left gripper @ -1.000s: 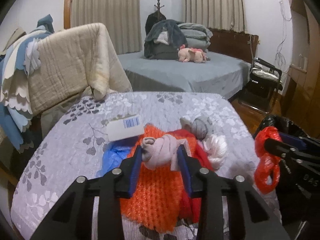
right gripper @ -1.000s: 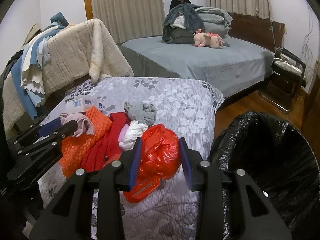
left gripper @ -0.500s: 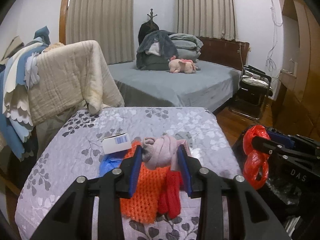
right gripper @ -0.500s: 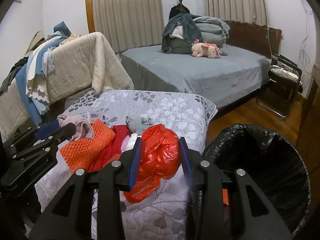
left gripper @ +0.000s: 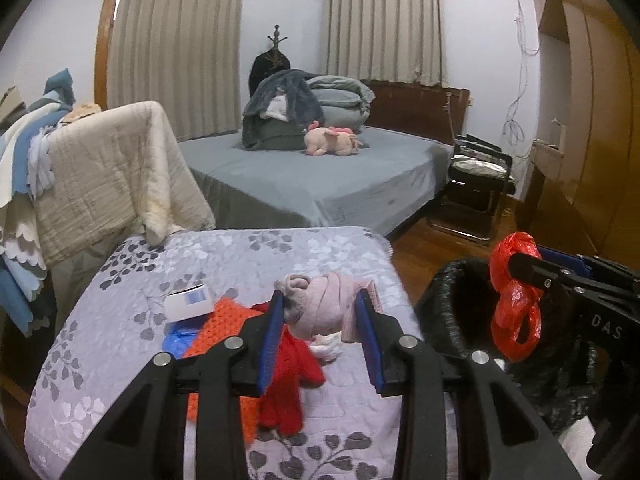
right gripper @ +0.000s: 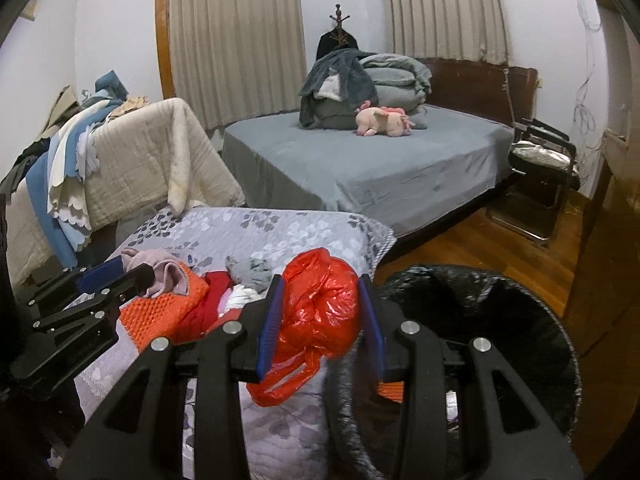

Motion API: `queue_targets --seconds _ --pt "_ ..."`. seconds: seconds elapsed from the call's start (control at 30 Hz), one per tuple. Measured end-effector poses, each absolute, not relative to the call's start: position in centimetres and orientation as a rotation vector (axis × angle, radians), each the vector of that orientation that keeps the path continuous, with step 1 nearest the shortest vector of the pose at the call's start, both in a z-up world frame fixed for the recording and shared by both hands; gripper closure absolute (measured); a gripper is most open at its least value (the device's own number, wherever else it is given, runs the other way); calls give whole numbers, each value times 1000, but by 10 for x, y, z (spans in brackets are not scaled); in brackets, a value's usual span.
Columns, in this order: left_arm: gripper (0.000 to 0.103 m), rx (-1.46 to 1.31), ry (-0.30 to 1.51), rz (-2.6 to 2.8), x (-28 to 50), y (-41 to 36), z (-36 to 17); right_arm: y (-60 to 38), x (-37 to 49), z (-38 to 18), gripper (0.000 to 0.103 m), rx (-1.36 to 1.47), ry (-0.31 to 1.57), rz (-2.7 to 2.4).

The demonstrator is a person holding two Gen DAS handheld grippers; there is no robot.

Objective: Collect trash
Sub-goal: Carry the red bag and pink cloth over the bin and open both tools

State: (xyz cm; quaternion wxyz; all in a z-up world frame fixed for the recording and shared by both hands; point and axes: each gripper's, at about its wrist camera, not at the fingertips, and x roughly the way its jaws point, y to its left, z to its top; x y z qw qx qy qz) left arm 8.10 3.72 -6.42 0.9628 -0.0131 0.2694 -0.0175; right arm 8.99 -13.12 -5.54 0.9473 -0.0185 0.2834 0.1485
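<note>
Beside a floral-quilted table (right gripper: pixel 280 232), a black-lined trash bin (right gripper: pixel 480 320) holds an orange scrap near its bottom. At its rim, the right gripper (right gripper: pixel 320 316) clamps a crumpled red plastic bag (right gripper: pixel 320 304). Over the table, the left gripper (left gripper: pixel 320 320) pinches a pink cloth bundle (left gripper: pixel 320 308) above an orange knit piece (left gripper: pixel 224 320), red fabric (left gripper: pixel 288 380) and a small white box (left gripper: pixel 190 303).

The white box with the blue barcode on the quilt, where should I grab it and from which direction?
Grip the white box across its short width, coming down from above. It lies flat on the quilt, its near edge resting on the orange knit and blue bag, so the far end, over bare quilt, likely gives the fingers more room. Both grippers are full now: left gripper holds pink cloth, right gripper a red bag.
</note>
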Motion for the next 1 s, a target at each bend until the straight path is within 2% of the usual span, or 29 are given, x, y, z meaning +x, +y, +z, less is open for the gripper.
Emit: queue_targets --seconds 0.5,1.0 --pt "67 -3 546 -229 92 -30 -53 -214 76 -46 66 -4 550 133" --pt "67 38 592 -377 119 -103 -69 -278 80 -65 66 3 577 9"
